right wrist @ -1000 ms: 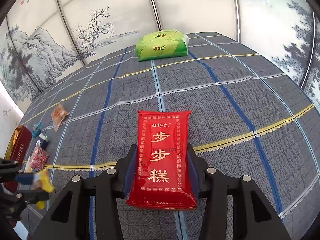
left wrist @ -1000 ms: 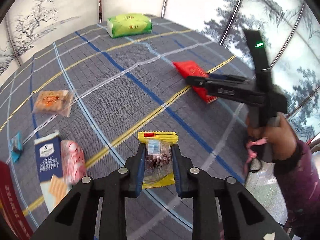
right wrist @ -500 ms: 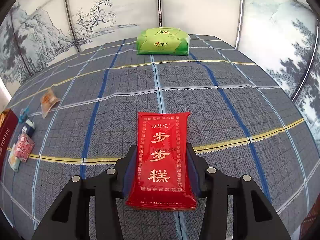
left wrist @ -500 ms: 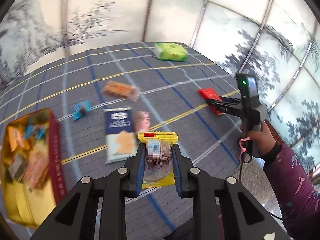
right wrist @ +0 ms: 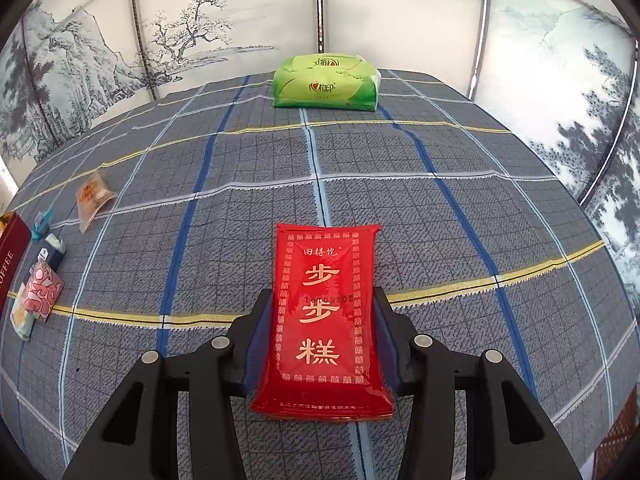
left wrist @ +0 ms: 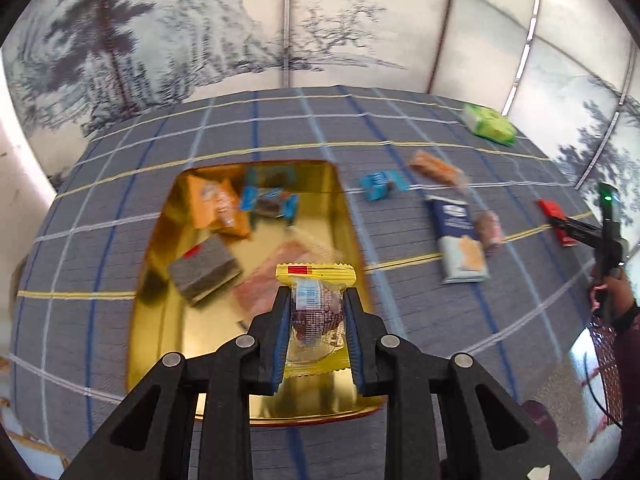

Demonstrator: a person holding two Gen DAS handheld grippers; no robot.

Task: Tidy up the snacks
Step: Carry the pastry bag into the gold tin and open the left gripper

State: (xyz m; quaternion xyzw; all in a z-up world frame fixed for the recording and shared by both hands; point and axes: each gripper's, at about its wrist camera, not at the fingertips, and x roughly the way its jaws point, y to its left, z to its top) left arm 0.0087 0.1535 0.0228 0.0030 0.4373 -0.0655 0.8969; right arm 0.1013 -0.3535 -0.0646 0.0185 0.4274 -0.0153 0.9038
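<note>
My left gripper (left wrist: pixel 316 304) is shut on a clear snack packet with yellow ends (left wrist: pixel 316 316) and holds it above the near right part of an open gold tin (left wrist: pixel 160 320). Several wrapped snacks lie inside the tin. My right gripper (right wrist: pixel 324 308) is shut on a red packet with gold characters (right wrist: pixel 326 312), held low over the checked cloth. In the left wrist view that right gripper (left wrist: pixel 568 226) shows at the far right, in a person's hand (left wrist: pixel 618 292), with the red packet (left wrist: pixel 554 212) in it.
On the cloth right of the tin lie a blue candy (left wrist: pixel 380 186), an orange packet (left wrist: pixel 436 168), a navy cracker pack (left wrist: pixel 458 240) and a pink packet (left wrist: pixel 490 232). A green tissue pack (right wrist: pixel 326 82) sits at the far edge. The tin's red side (right wrist: pixel 10 260) shows at the left.
The left gripper swung left with its yellow-ended packet, from over bare cloth to over the gold tin. The right gripper kept still with the red packet.
</note>
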